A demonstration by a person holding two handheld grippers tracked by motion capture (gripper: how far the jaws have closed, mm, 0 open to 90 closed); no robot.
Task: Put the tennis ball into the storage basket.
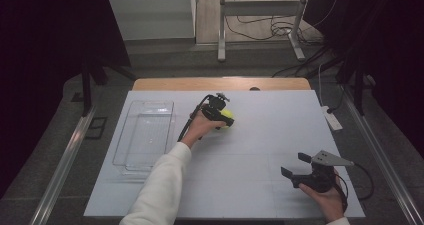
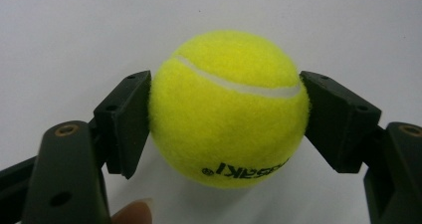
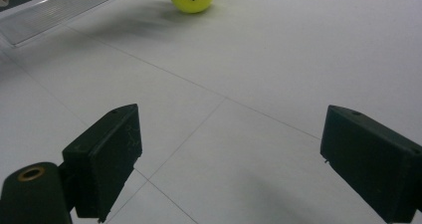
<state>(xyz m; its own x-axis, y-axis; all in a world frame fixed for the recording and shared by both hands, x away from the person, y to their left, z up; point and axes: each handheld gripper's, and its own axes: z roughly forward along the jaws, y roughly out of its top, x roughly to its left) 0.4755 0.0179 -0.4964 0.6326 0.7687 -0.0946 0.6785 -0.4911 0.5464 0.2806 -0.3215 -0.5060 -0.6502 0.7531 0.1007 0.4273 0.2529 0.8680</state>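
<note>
The ball (image 2: 229, 109), resting on the bench (image 1: 250, 185) right of the clear tray (image 1: 145, 135), is clamped between the left hand-held gripper's (image 2: 226, 117) pads, so the grasp looks made and lifting toward the tray seems next, while the right hand-held gripper (image 3: 231, 159) waits open.

The tennis ball (image 2: 228, 109) is bright yellow with a curved white seam and black lettering. The tray (image 1: 145, 135) is clear, the table (image 1: 260, 185) pale grey with thin lines.
</note>
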